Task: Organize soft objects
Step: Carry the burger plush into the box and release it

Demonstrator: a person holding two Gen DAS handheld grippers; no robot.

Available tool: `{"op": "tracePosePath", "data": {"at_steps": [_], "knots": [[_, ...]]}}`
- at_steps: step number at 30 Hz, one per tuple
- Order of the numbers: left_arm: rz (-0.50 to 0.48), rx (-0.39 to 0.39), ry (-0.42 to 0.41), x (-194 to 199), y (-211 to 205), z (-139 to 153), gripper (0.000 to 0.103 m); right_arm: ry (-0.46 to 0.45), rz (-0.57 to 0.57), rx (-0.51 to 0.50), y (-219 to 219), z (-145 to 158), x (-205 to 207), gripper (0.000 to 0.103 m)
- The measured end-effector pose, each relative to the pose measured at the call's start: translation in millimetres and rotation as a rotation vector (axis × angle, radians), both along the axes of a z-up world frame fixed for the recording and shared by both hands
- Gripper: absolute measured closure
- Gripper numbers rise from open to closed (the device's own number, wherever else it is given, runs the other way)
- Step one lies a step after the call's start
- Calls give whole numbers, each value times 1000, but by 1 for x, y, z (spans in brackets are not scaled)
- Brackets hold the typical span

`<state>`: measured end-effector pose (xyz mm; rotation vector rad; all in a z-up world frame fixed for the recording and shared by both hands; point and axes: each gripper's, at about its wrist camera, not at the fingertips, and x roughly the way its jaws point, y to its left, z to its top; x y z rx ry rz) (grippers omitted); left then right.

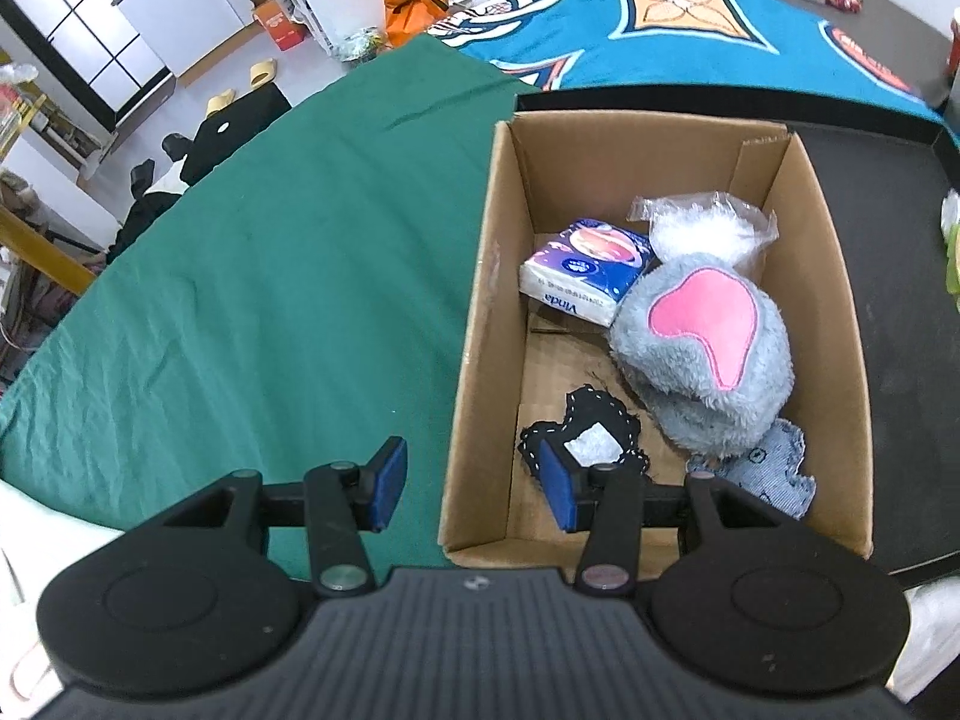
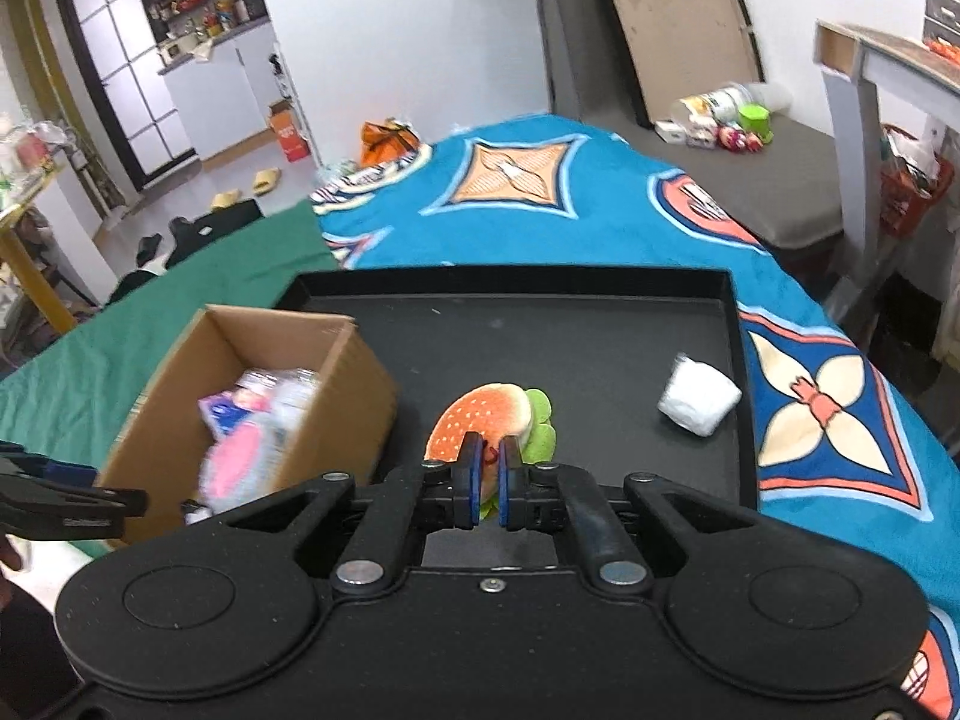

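Orange and green, the toy burger [image 2: 489,426] is pinched tight in the right gripper [image 2: 487,483], above the black tray [image 2: 600,348]. Beside it, the left gripper [image 1: 474,483] is wide apart over the cardboard box [image 1: 480,276] edge, holding nothing.

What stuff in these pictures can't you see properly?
- Denim patch: left wrist view, partly under the grey plush and behind the left tool.
- Box contents: right wrist view, motion-blurred.
- Plush burger: right wrist view, its bottom hidden by the right tool.
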<state>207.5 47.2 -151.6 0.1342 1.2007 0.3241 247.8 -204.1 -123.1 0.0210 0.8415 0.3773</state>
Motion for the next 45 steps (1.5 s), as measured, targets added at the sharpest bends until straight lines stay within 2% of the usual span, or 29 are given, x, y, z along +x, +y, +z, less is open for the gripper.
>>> {"op": "tracePosePath", "data": {"at_steps": [11,31,37,40,42,45], "knots": [[23,-74,-54,-7,13,7,56,-24,66,11,44,22,-16,97],[53,-183,-59,-10,35,0,60,-31,215,5,120,42,-42,97],[62,-220,-58,-11,43,-3,67,-16,243,-3,131,40,-47,97],[67,-241,-57,-11,46,-4,74,7,259,-8,136,35,-50,94],[69,-246,-52,-11,46,-5,83,27,253,-15,137,31,-51,92],[76,-246,-48,-11,48,-7,90,45,229,-27,131,26,-51,85]]}}
